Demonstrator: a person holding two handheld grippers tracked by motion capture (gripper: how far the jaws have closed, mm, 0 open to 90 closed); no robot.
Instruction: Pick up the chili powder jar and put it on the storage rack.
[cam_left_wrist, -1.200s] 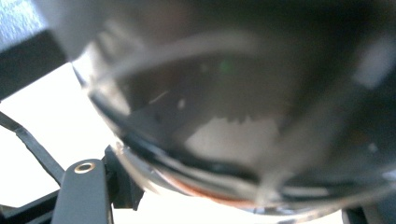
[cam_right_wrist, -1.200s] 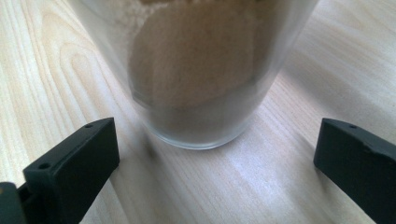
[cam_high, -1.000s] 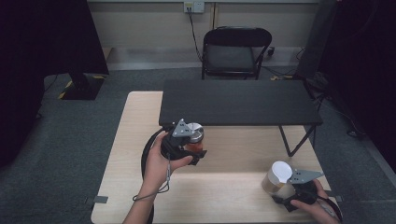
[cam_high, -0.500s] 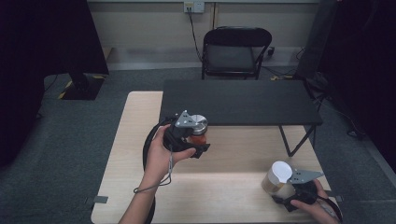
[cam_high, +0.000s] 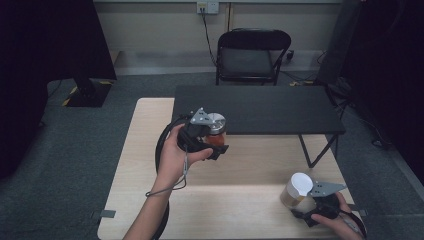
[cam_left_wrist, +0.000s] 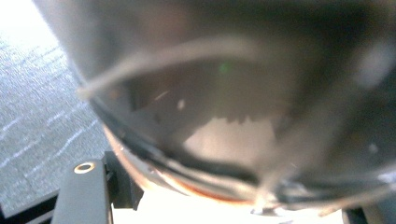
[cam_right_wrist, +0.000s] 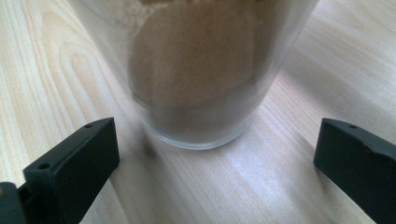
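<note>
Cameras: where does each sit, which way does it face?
High view: above the person's side, facing forward and down on the table; forearms and both tongs show.
Left gripper view: on the left tongs, against the jar they clamp.
Right gripper view: on the right tongs, open jaws flanking the powder glass.
Shared: both containers appear from above too.

The bench (cam_high: 150, 150) is light wood, standing on grey carpet (cam_high: 75, 165). A black table (cam_high: 260, 107) adjoins its far edge. Behind it stands a black folding chair (cam_high: 248, 57). The pale wall (cam_high: 160, 25) carries a socket (cam_high: 207, 7). Dark drapes (cam_high: 45, 50) flank both sides.
</note>
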